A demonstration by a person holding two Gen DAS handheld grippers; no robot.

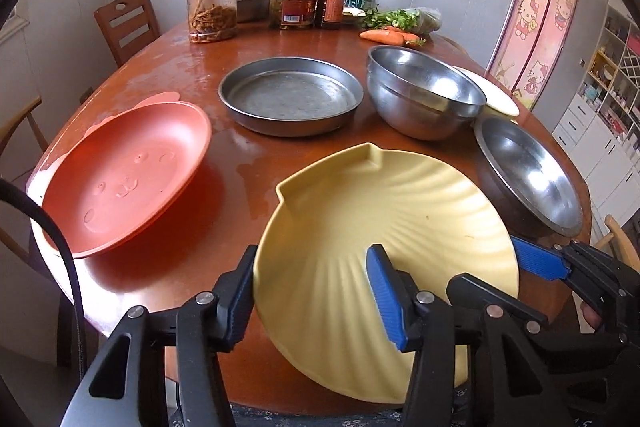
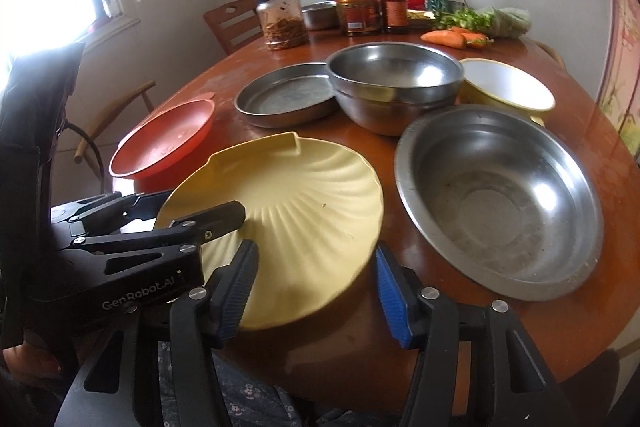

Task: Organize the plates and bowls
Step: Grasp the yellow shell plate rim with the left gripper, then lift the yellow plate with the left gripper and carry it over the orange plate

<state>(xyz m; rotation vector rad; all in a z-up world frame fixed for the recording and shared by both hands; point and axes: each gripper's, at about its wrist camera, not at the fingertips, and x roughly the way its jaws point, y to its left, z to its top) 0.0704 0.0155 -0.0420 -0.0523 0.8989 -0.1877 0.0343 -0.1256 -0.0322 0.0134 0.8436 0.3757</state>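
A yellow shell-shaped plate (image 1: 384, 223) (image 2: 288, 203) lies at the near table edge. My left gripper (image 1: 316, 287) straddles its near-left rim, one finger under and one finger on top; it also shows in the right wrist view (image 2: 200, 215). My right gripper (image 2: 316, 291) is open at the plate's near rim; its fingers (image 1: 536, 259) show right of the plate. An orange plate (image 1: 124, 179) (image 2: 164, 139) lies left. A flat steel pan (image 1: 290, 95) (image 2: 286, 93), stacked steel bowls (image 1: 420, 91) (image 2: 394, 83), a wide steel bowl (image 1: 528, 175) (image 2: 500, 203) and a cream bowl (image 2: 506, 89) stand behind.
Jars (image 1: 212, 7), sauce bottles (image 1: 330, 1), greens and carrots (image 1: 390, 35) crowd the far end of the round wooden table (image 1: 240, 163). Wooden chairs (image 1: 126, 23) stand on the left. A cabinet with shelves (image 1: 600, 99) is at the right.
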